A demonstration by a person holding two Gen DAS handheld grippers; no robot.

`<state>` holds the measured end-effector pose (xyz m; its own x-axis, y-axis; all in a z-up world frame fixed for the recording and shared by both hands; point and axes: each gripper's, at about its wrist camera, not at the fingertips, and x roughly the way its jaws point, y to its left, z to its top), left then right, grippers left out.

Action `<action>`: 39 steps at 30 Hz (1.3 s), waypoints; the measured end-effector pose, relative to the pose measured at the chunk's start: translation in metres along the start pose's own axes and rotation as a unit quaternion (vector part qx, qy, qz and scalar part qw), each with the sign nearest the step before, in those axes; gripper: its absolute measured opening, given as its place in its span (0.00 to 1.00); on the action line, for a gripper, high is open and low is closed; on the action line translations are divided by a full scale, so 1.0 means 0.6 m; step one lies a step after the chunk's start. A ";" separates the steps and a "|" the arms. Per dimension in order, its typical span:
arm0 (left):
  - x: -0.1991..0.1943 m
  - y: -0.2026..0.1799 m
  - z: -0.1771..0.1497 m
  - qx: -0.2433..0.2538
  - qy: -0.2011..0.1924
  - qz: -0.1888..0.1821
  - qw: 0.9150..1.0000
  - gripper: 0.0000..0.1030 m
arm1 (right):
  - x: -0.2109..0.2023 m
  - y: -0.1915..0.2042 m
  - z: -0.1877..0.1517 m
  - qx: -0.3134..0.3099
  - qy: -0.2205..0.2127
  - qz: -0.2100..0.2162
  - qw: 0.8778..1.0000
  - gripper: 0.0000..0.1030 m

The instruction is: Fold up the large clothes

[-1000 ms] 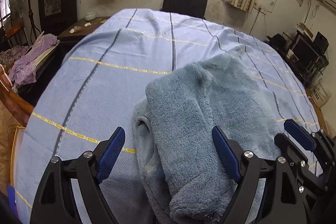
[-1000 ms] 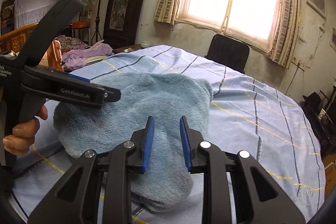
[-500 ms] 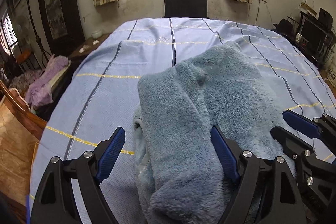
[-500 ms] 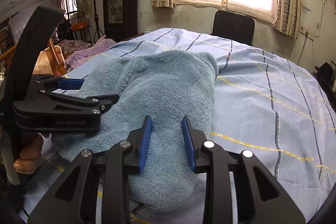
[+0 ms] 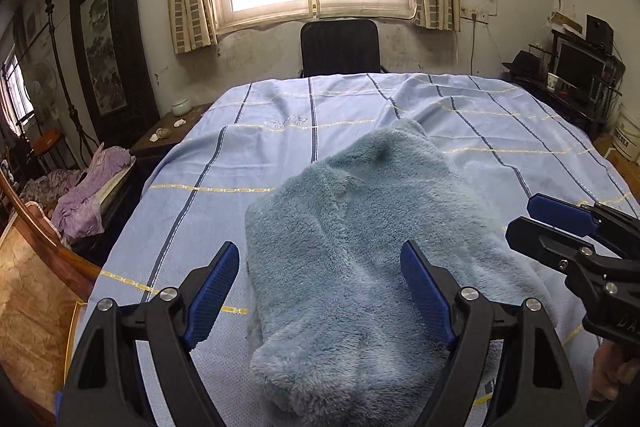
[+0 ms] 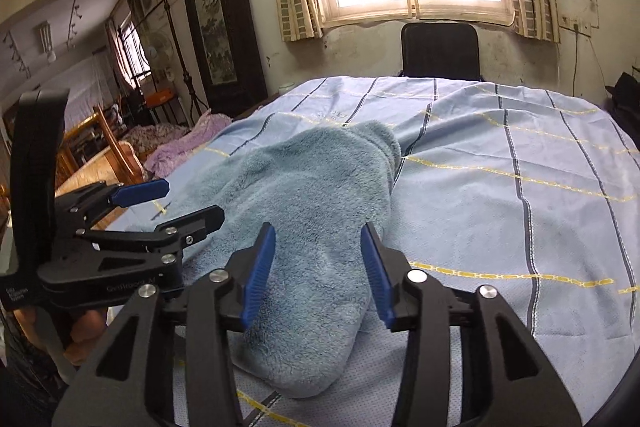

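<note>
A fluffy grey-blue garment (image 5: 360, 251) lies folded in a long bundle on the light blue striped sheet (image 5: 248, 147); it also shows in the right wrist view (image 6: 312, 211). My left gripper (image 5: 320, 287) is open and empty, hovering over the bundle's near end. My right gripper (image 6: 318, 267) is open and empty, just above the same near end. The right gripper shows at the right edge of the left wrist view (image 5: 560, 223), and the left gripper at the left of the right wrist view (image 6: 160, 203).
A black chair (image 5: 340, 47) stands behind the bed under the window. A dark side table (image 5: 168, 135) and purple clothes (image 5: 92, 183) are to the left. A desk with a monitor (image 5: 576, 67) is at the right. The sheet (image 6: 500, 187) spreads wide to the right.
My right gripper has opened from nearly shut to wide. Both grippers have tilted up and drawn back slightly, showing more of the room. The garment lies unchanged.
</note>
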<state>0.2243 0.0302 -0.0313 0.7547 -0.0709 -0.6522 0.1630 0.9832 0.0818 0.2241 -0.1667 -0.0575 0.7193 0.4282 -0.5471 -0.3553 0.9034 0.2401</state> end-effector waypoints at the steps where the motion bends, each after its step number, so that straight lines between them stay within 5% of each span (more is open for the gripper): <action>1: -0.001 0.001 0.001 -0.001 -0.001 0.001 1.000 0.81 | -0.003 -0.004 0.000 0.006 -0.002 0.003 1.000 0.47; 6: 0.006 0.044 0.009 -0.051 0.012 -0.039 0.998 0.90 | -0.009 -0.019 0.002 0.034 -0.002 0.024 0.999 0.58; 9: 0.048 0.104 0.003 -0.135 0.073 -0.114 0.981 0.92 | -0.010 -0.025 0.003 0.047 0.000 0.040 0.998 0.68; 13: 0.101 0.161 -0.017 -0.227 0.132 -0.192 0.946 0.92 | 0.000 -0.034 0.006 0.070 0.013 0.067 0.995 0.77; 16: 0.116 0.172 -0.022 -0.251 0.143 -0.230 0.929 0.92 | 0.026 -0.057 0.012 0.116 0.040 0.097 0.988 0.80; 21: 0.141 0.157 -0.028 -0.250 0.165 -0.267 0.916 0.93 | 0.069 -0.089 0.037 0.183 0.089 0.109 0.973 0.81; 28: 0.153 0.145 -0.025 -0.242 0.168 -0.292 0.910 0.94 | 0.133 -0.121 0.019 0.260 0.145 0.147 0.943 0.84; 33: 0.149 0.128 -0.025 -0.221 0.169 -0.281 0.918 0.94 | 0.147 -0.134 -0.003 0.287 0.158 0.192 0.925 0.84; 39: 0.154 0.125 -0.031 -0.226 0.172 -0.281 0.917 0.93 | 0.152 -0.106 0.001 0.242 0.157 0.188 0.939 0.85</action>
<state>0.2945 0.1009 -0.0997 0.3739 -0.6060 -0.7021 0.1258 0.7832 -0.6090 0.3124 -0.1850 -0.1223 0.3593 0.7598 -0.5418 -0.1808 0.6263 0.7583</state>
